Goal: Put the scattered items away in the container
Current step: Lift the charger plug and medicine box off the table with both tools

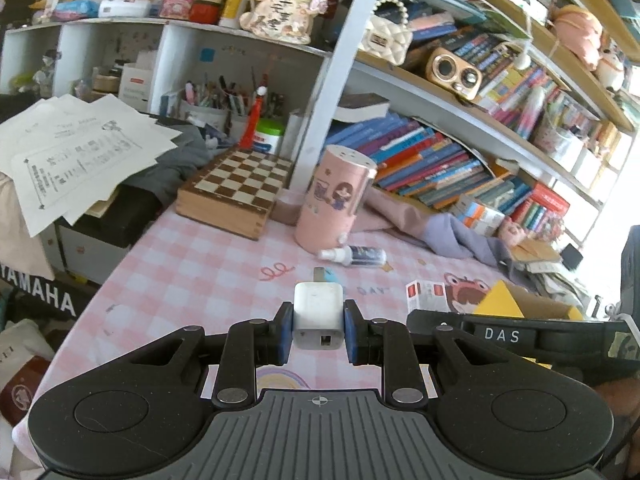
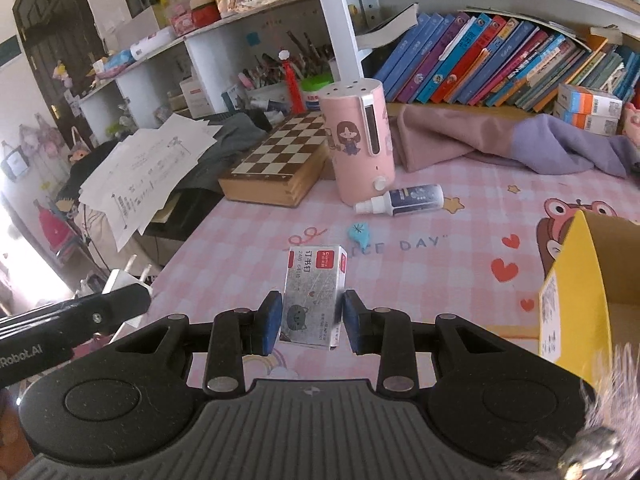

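My left gripper is shut on a white plug charger, held above the pink checked tablecloth. My right gripper is shut on a silver staple box with red labels. The yellow cardboard box stands open at the right, close to the right gripper; its yellow corner shows in the left wrist view behind the right gripper's black body. A small white spray bottle and a light-blue flat piece lie on the cloth ahead. The charger's prongs peek in at the left.
A pink cylindrical appliance and a wooden chessboard box stand at the back of the table. Purple and pink cloth lies before the bookshelf. Loose papers overhang the left edge. Shelves hold pens, books and ornaments.
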A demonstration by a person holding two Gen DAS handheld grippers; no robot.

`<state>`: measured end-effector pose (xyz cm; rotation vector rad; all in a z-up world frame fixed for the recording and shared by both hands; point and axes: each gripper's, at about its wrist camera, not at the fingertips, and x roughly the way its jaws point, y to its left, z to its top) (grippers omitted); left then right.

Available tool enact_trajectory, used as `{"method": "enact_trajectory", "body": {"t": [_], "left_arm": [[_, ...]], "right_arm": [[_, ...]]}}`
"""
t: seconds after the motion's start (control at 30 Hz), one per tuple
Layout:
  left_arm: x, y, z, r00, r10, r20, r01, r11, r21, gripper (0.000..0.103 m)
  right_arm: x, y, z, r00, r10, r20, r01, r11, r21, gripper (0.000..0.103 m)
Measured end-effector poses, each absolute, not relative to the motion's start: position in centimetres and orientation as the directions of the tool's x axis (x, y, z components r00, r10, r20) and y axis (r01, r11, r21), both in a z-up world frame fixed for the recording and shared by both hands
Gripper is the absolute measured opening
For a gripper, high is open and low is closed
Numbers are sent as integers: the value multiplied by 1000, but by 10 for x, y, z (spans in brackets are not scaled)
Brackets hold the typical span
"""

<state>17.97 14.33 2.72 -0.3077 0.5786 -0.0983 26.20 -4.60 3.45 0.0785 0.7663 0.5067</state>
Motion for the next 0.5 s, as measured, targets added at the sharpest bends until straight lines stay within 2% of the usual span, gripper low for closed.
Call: {"method": "enact_trajectory", "body": {"t": [0.5], "left_arm": [[117,149,18,815,-191,-548,-8,940,-340,24]], "right_arm": [[192,-44,25,586,461,-667,-406,879,250,31]]}}
